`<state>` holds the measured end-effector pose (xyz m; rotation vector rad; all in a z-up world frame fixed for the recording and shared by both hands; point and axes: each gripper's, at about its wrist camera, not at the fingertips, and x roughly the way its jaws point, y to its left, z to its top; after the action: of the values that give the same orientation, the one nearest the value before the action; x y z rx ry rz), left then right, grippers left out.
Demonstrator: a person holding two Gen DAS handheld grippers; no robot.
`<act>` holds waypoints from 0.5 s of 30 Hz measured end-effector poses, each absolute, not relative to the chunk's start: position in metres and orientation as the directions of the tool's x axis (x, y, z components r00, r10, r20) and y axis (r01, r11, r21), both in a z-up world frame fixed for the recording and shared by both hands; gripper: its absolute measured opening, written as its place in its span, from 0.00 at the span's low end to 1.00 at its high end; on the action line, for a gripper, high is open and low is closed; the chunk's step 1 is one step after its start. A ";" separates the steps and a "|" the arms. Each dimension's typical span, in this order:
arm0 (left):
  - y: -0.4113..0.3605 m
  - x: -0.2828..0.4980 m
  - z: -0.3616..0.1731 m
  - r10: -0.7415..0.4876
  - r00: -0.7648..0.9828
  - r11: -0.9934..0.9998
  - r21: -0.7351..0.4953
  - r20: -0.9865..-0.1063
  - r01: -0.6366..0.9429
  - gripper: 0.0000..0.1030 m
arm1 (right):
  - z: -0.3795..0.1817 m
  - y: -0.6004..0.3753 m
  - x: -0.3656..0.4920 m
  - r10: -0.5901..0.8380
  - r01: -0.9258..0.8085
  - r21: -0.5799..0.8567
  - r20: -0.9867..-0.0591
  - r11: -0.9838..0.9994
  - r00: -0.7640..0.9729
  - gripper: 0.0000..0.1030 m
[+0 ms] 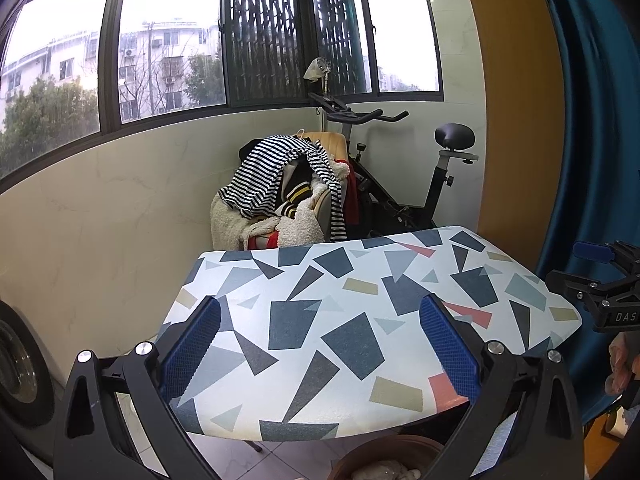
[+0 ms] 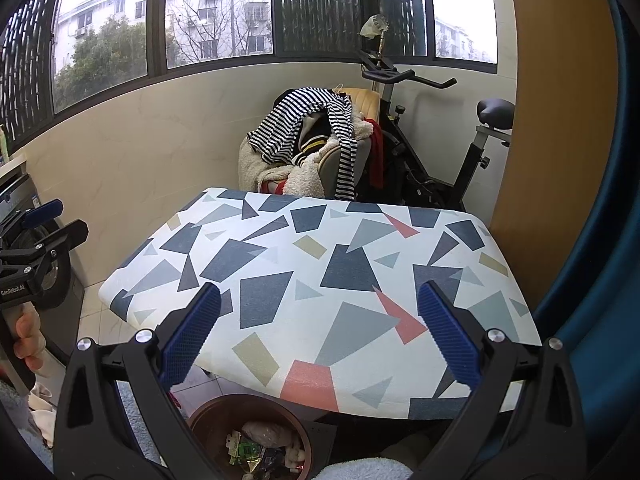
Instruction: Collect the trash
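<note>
Left gripper (image 1: 320, 344) and right gripper (image 2: 320, 332), both spread wide and holding nothing, poised above a table (image 2: 256, 264) with a geometric-patterned top. Below the table's near edge stands a brown bin (image 2: 304, 436) containing trash (image 2: 260, 446): crumpled wrappers and what appears to be tissue. Behind the table, a chair heaped with clothes (image 1: 280, 184) beside an exercise bike (image 1: 420, 176).

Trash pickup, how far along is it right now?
It looks mostly done: the patterned tabletop shows no litter, and the brown bin below its near edge already holds wrappers. Nothing is in hand; the left gripper and right gripper are both open. What remains off the table can't be seen.
</note>
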<state>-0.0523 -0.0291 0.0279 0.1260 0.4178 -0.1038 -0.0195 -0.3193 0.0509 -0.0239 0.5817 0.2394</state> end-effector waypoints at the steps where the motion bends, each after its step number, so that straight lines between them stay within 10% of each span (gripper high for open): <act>1: -0.029 -0.052 0.028 -0.076 0.909 0.987 0.100 -0.410 0.127 0.94 | 0.050 -0.319 -0.019 0.218 -0.232 0.044 -0.546 0.972 0.809 0.94; 15: -0.028 -0.051 0.027 -0.070 0.909 0.988 0.100 -0.411 0.122 0.94 | 0.053 -0.324 -0.022 0.211 -0.222 0.047 -0.546 0.974 0.811 0.94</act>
<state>-0.0514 -0.0276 0.0274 0.1247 0.4187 -0.0992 -0.0225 -0.3245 0.0529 -0.0193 0.5805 0.2317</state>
